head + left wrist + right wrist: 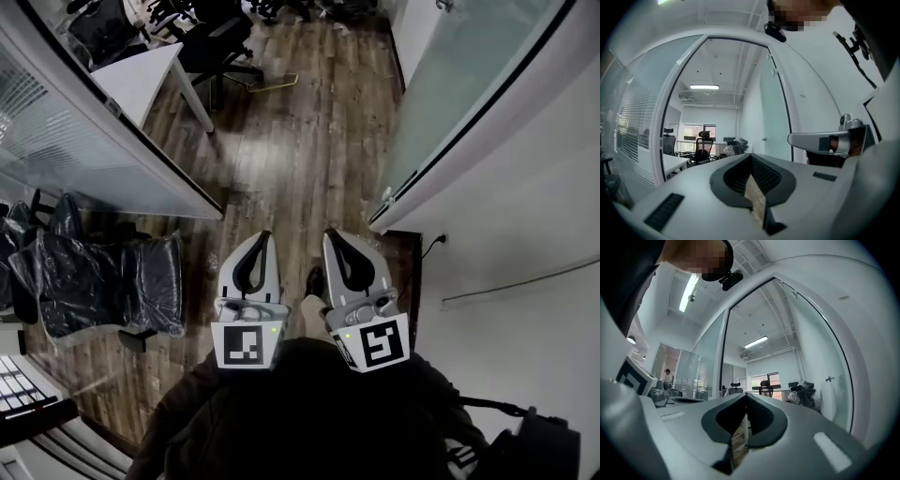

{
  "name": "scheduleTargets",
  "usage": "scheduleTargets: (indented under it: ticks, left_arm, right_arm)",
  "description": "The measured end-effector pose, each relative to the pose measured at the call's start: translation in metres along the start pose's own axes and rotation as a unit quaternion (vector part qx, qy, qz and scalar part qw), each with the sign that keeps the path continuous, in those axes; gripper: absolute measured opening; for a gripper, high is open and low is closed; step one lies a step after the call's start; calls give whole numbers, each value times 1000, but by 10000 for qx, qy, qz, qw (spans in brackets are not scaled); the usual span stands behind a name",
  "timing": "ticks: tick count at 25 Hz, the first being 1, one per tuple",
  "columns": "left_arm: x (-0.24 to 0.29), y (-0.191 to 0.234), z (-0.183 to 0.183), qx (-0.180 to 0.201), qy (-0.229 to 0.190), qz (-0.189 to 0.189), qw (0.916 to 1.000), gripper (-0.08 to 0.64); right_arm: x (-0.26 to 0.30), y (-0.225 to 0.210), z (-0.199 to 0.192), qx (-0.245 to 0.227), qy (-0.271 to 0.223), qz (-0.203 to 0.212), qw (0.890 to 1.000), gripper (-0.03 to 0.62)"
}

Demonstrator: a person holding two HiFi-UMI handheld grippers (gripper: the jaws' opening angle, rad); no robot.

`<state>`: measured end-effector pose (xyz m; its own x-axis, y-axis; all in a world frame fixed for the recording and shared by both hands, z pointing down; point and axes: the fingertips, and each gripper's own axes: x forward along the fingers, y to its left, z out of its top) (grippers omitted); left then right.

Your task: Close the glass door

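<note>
The glass door (459,84) stands open at the right, swung inward along the white wall, and its bottom corner (386,199) is just ahead of me. In the left gripper view the glass door (773,117) shows a small handle (764,139). The glass door (825,371) fills the right of the right gripper view. My left gripper (262,236) and right gripper (330,234) are side by side close to my body, pointing forward through the doorway. Both are shut and hold nothing. Neither touches the door.
A glass partition with blinds (84,141) forms the left side of the doorway. Beyond it are a white desk (141,75) and office chairs (220,42) on the wood floor (300,141). Plastic-wrapped chairs (94,281) sit at the left. A wall socket with a cable (441,240) is at the right.
</note>
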<state>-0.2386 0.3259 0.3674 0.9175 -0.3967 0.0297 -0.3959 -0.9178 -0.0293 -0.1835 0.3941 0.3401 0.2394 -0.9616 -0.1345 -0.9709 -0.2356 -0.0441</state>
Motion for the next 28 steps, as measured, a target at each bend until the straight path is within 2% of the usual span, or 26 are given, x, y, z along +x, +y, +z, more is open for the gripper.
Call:
scheduleTargets:
  ticks: [5, 11, 15, 23, 28]
  left_arm:
    - [101, 11, 14, 84, 16, -176, 9998, -3]
    - [178, 34, 22, 38, 107, -108, 9999, -3]
    - [224, 43, 17, 90, 149, -213, 9996, -3]
    - [345, 88, 17, 25, -138, -347, 9993, -3]
    - [438, 133, 19, 37, -101, -494, 9987, -3]
  right_arm:
    - [77, -68, 1, 120, -14, -47, 9999, 2]
    - [138, -119, 1, 152, 14, -69, 9999, 2]
    - [173, -150, -9, 162, 53, -151, 9997, 2]
    - [274, -220, -27, -19, 42, -359, 9993, 2]
    - [364, -265, -34, -40, -41, -495, 9988, 2]
